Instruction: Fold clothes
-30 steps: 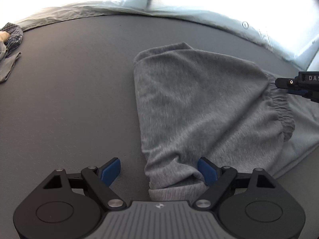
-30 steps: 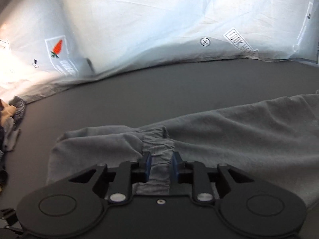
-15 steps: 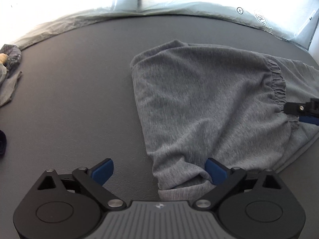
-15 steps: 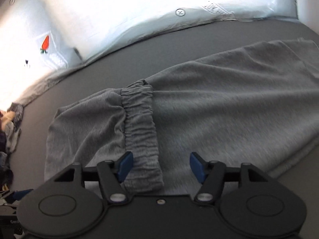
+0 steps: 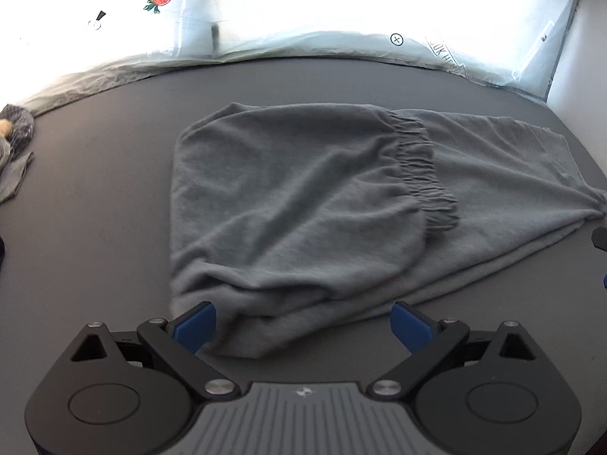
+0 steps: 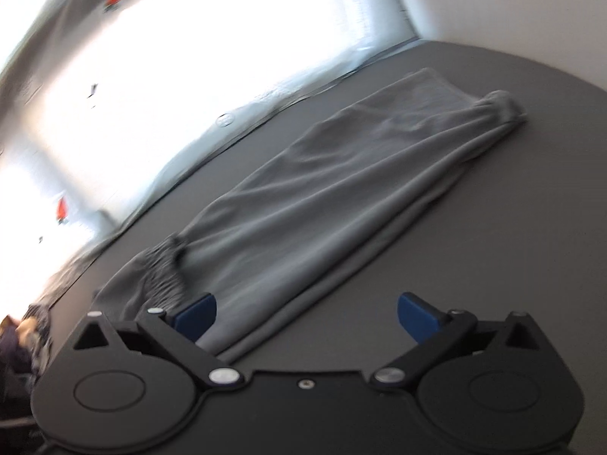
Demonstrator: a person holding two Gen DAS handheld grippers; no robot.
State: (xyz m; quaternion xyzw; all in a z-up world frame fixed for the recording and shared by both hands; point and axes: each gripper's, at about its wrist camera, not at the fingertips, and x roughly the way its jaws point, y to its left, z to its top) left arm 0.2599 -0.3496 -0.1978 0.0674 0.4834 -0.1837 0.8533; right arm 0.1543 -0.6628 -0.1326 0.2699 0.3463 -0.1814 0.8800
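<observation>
Grey sweatpants [image 5: 303, 204] lie on the dark table, the waist part folded over the legs so the elastic waistband [image 5: 421, 167] rests across them. The legs stretch to the right toward the cuffs [image 6: 500, 108]. My left gripper [image 5: 303, 322] stands open just above the near folded edge, holding nothing. My right gripper [image 6: 305, 314] is open too, tilted, hovering over the near edge of the legs [image 6: 322, 227] with the waistband [image 6: 167, 269] at its left. A black part of the right gripper [image 5: 601, 240] shows at the left wrist view's right edge.
Dark grey table [image 5: 95, 189] bounded at the back by a bright white printed sheet [image 5: 303, 11]. A heap of other clothes [image 5: 15, 151] lies at the far left edge. A white wall [image 6: 493, 0] rises at the right.
The right gripper let go of the waistband, opened, and drew back to the right, tilting. The left gripper stayed open and pulled back, showing the whole fold.
</observation>
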